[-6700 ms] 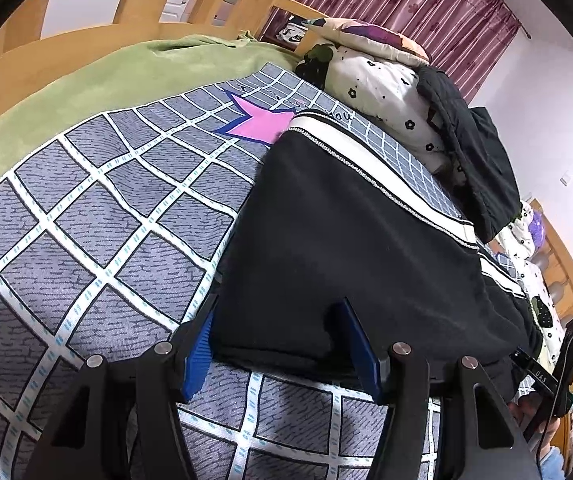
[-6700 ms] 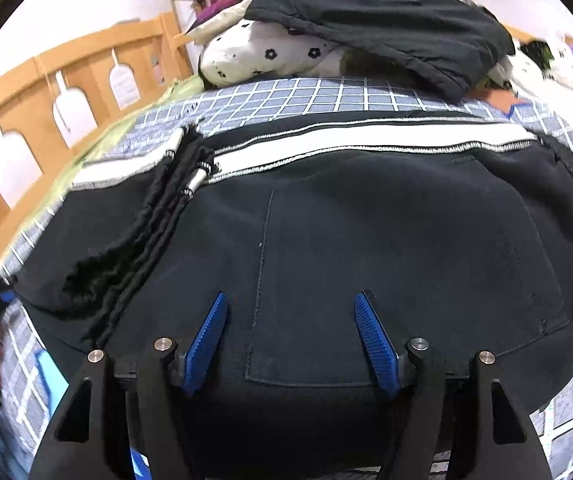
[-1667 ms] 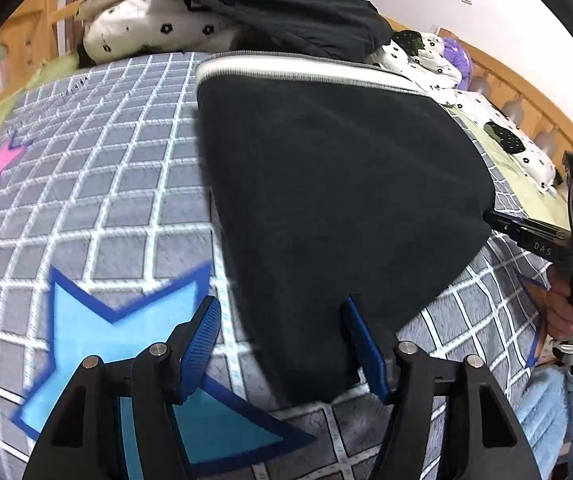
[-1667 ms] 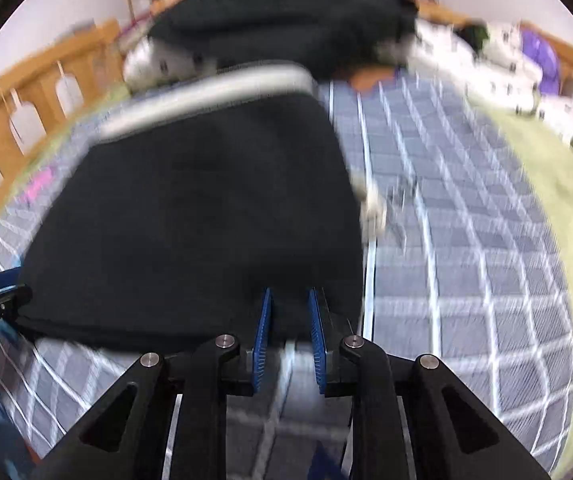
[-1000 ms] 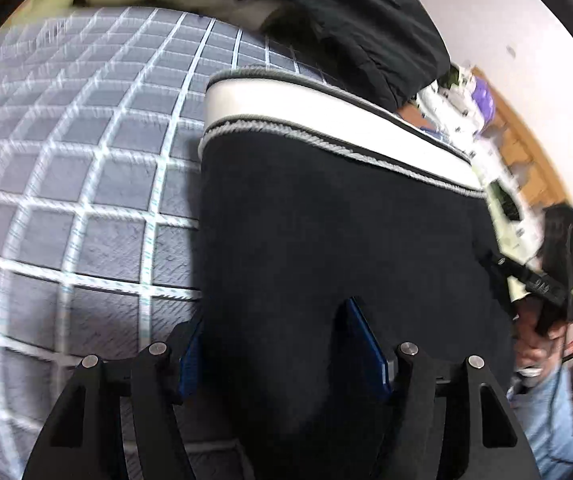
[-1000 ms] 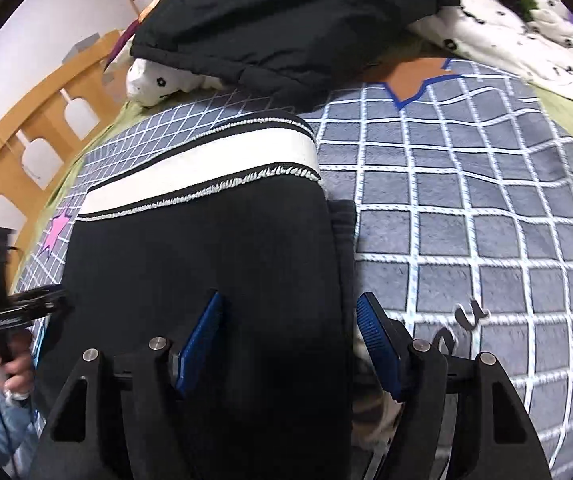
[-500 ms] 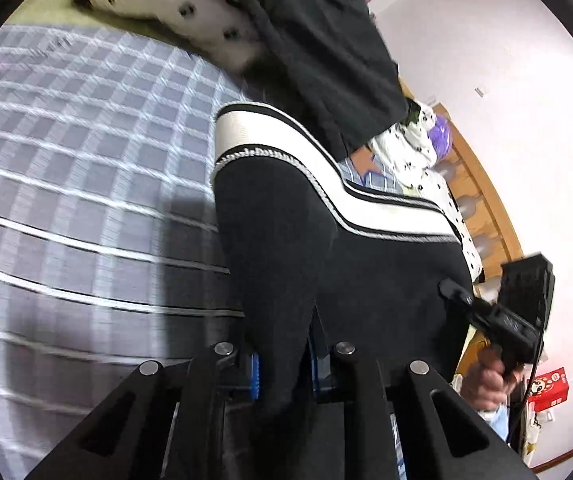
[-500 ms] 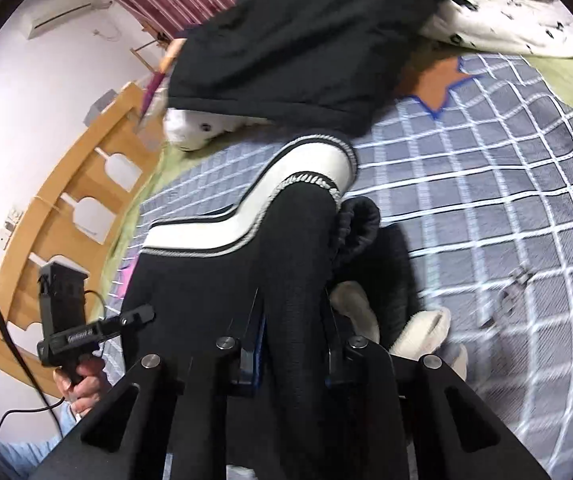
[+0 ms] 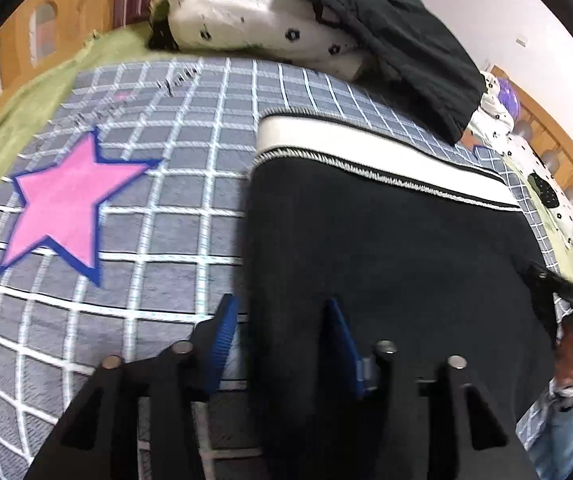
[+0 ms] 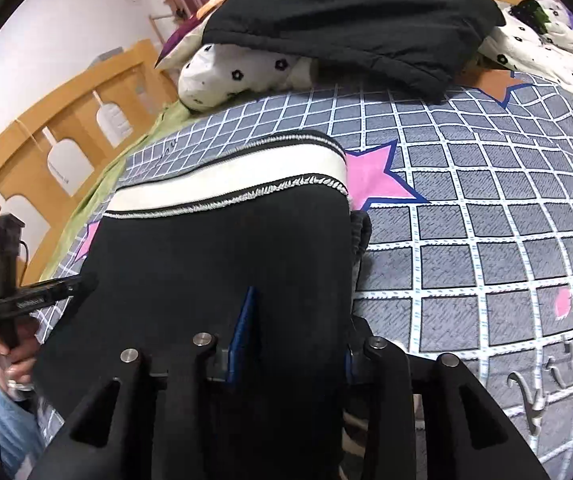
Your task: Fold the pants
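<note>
Both hand-held grippers (image 9: pixel 278 332) (image 10: pixel 298 336) straddle the folded pants' (image 9: pixel 386 248) near edge.

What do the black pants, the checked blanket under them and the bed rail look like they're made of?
Black pants: matte, soft knit, probably cotton or fleece jersey; the white stripe's edge shows looped stitching.
Checked blanket: printed plush or flannel, likely; its grey squares look fuzzy and dull.
Bed rail: wood, orange-brown with a smooth, slightly glossy finish, perhaps varnished pine; grain is too blurred to confirm.
</note>
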